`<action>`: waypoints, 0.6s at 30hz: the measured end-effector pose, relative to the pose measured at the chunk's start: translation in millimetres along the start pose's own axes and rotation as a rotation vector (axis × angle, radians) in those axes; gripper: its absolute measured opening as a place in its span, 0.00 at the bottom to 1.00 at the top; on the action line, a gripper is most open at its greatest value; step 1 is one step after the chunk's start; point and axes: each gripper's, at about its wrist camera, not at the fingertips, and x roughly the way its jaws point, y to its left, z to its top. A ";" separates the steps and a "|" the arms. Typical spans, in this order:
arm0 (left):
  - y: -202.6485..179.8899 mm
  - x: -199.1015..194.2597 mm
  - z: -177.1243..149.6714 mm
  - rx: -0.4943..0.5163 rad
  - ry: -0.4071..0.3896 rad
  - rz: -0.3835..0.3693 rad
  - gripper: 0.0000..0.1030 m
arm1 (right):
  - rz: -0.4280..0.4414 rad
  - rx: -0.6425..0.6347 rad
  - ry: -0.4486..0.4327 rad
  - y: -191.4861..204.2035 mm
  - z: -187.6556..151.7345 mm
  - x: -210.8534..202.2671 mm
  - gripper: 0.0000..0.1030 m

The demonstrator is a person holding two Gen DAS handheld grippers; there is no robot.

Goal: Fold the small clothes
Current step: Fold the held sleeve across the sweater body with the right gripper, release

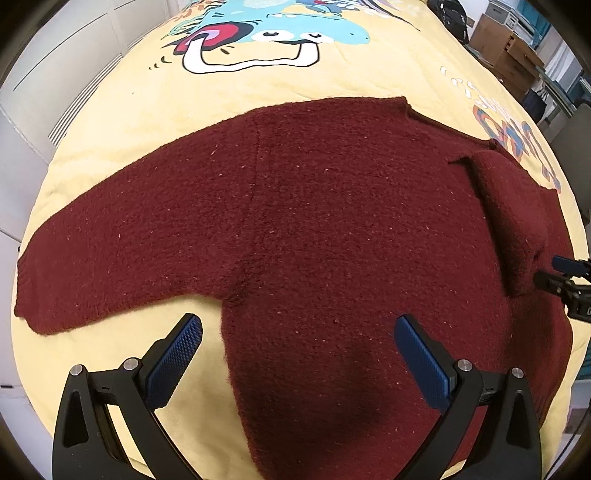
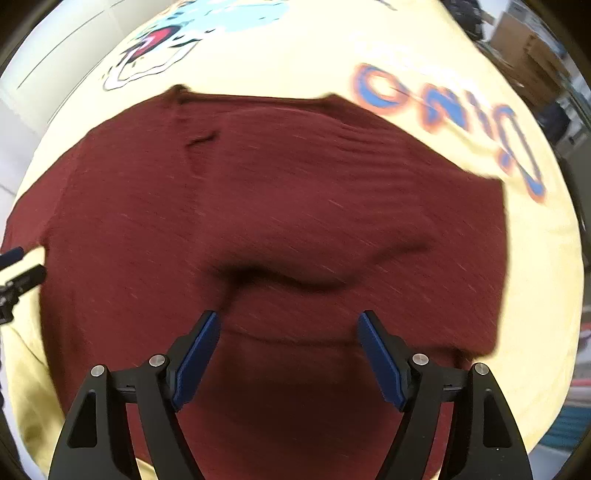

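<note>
A dark red knitted sweater (image 1: 332,221) lies flat on a yellow blanket (image 1: 332,85). One sleeve (image 1: 110,240) stretches out to the left. The other sleeve (image 1: 509,214) is folded in over the body at the right. My left gripper (image 1: 298,325) hovers open over the sweater's side edge below the armpit, nothing between its blue pads. My right gripper (image 1: 552,271) shows at the right edge beside the folded sleeve. In the blurred right wrist view the sweater (image 2: 277,184) fills the frame, and the right gripper (image 2: 289,319) stands open just above a crease, holding nothing. The left gripper (image 2: 24,264) peeks in at the left.
The blanket (image 2: 535,277) carries a cartoon dinosaur print (image 1: 280,33) and coloured lettering (image 2: 443,107). A white panelled wall (image 1: 55,74) runs along the left. Cardboard boxes and shelving (image 1: 506,44) and a black bag (image 1: 450,14) stand beyond the far right corner.
</note>
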 end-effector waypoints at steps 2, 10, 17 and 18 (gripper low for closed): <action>-8.5 -1.5 -1.7 0.038 -0.011 0.008 0.99 | -0.020 0.042 -0.009 -24.1 -16.3 -0.1 0.77; -61.9 -0.4 9.8 0.169 -0.016 -0.030 0.99 | -0.125 0.237 -0.014 -131.9 -64.0 -5.0 0.77; -150.6 2.0 40.5 0.359 -0.059 -0.081 0.99 | -0.117 0.316 -0.015 -176.8 -71.5 0.5 0.77; -161.2 2.9 44.2 0.382 -0.064 -0.087 0.99 | -0.112 0.319 -0.017 -175.8 -70.3 1.0 0.77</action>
